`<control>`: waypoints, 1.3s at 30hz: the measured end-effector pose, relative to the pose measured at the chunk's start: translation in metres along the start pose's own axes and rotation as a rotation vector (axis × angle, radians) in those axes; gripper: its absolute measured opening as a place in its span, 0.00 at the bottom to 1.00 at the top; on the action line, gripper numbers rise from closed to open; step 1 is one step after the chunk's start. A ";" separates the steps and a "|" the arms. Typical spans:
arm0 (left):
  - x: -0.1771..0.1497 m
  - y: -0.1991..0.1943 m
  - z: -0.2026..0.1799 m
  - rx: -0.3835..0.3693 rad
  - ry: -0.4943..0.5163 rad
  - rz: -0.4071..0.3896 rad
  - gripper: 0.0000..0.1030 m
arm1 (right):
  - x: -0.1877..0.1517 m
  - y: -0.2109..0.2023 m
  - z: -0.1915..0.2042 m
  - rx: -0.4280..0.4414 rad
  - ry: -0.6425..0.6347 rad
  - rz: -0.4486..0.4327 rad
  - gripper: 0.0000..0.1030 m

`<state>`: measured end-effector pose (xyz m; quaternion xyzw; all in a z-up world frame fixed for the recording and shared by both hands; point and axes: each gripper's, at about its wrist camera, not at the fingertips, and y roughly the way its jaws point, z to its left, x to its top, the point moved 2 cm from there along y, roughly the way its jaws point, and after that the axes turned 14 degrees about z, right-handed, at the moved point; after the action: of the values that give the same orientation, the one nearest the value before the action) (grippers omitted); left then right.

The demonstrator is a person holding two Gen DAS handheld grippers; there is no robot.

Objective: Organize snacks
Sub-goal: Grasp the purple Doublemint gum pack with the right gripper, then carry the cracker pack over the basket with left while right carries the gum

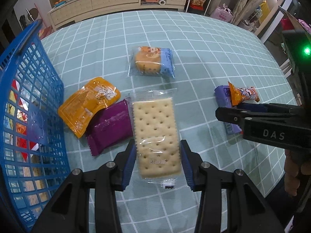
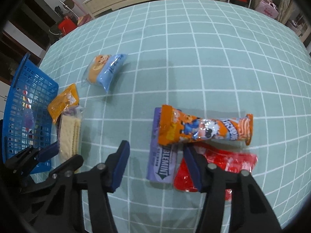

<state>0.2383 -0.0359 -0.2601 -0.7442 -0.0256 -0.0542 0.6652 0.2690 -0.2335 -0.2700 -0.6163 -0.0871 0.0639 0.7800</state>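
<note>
The left wrist view gets a good look at the cracker pack (image 1: pixel 157 136) pinched between the left tool's (image 1: pixel 158 165) two blue pads, right beside the blue basket (image 1: pixel 29 97), which already has some wrappers in it. An orange pouch (image 1: pixel 88 105) and a purple packet (image 1: pixel 109 127) lie overlapping on the table (image 1: pixel 194 44) just by the basket, with a small cake pack (image 1: pixel 151 61) further out. The right wrist view shows stuff the left one mostly misses: a red packet (image 2: pixel 229 161) tucked under the right tool (image 2: pixel 155 163), plus a purple gum pack (image 2: pixel 162 155) with an orange sausage stick (image 2: pixel 206 128) lying across its top. That right tool's jaws are partly spread and not gripping anything, though the gum pack sits between them, near the right-hand pad.
</note>
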 end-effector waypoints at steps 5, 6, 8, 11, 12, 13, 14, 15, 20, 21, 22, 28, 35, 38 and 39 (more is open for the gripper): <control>0.001 -0.001 -0.001 -0.003 0.000 -0.002 0.40 | 0.000 0.003 0.000 -0.008 -0.004 0.004 0.35; 0.001 -0.001 -0.001 -0.003 0.000 -0.004 0.40 | -0.001 0.003 0.000 -0.006 -0.002 0.001 0.35; -0.001 -0.004 0.000 -0.002 0.002 -0.007 0.40 | -0.003 0.002 0.002 -0.015 -0.009 -0.002 0.35; -0.007 -0.007 -0.001 -0.003 0.007 -0.013 0.40 | -0.011 0.000 0.003 -0.007 -0.017 -0.008 0.35; -0.008 -0.009 -0.001 -0.002 0.008 -0.015 0.40 | -0.014 -0.002 0.004 -0.002 -0.021 -0.010 0.35; -0.010 -0.011 -0.002 -0.002 0.009 -0.018 0.40 | -0.016 -0.003 0.005 0.003 -0.024 -0.012 0.34; -0.011 -0.013 -0.002 -0.002 0.010 -0.021 0.40 | -0.019 -0.005 0.007 0.005 -0.028 -0.016 0.34; -0.013 -0.016 -0.004 -0.002 0.010 -0.025 0.40 | -0.022 -0.007 0.009 0.005 -0.033 -0.021 0.34; -0.023 -0.034 -0.010 -0.036 0.008 -0.048 0.40 | -0.035 -0.022 0.018 0.016 -0.052 -0.056 0.34; -0.025 -0.038 -0.011 -0.033 0.009 -0.056 0.40 | -0.038 -0.026 0.020 0.017 -0.057 -0.068 0.34; -0.027 -0.042 -0.013 -0.027 0.014 -0.064 0.40 | -0.040 -0.030 0.022 0.016 -0.061 -0.077 0.34; -0.040 -0.072 -0.018 -0.043 0.022 -0.109 0.40 | -0.055 -0.062 0.032 0.019 -0.083 -0.140 0.34; -0.053 -0.117 -0.024 -0.065 0.053 -0.187 0.40 | -0.068 -0.104 0.051 0.035 -0.110 -0.229 0.34; -0.057 -0.138 -0.020 -0.063 0.046 -0.227 0.40 | -0.071 -0.120 0.062 0.040 -0.127 -0.266 0.34; -0.058 -0.145 -0.017 -0.066 0.041 -0.239 0.40 | -0.070 -0.124 0.066 0.043 -0.128 -0.279 0.34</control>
<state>0.1636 -0.0345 -0.1220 -0.7562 -0.0987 -0.1492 0.6295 0.1852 -0.2139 -0.1388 -0.5760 -0.2199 -0.0040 0.7874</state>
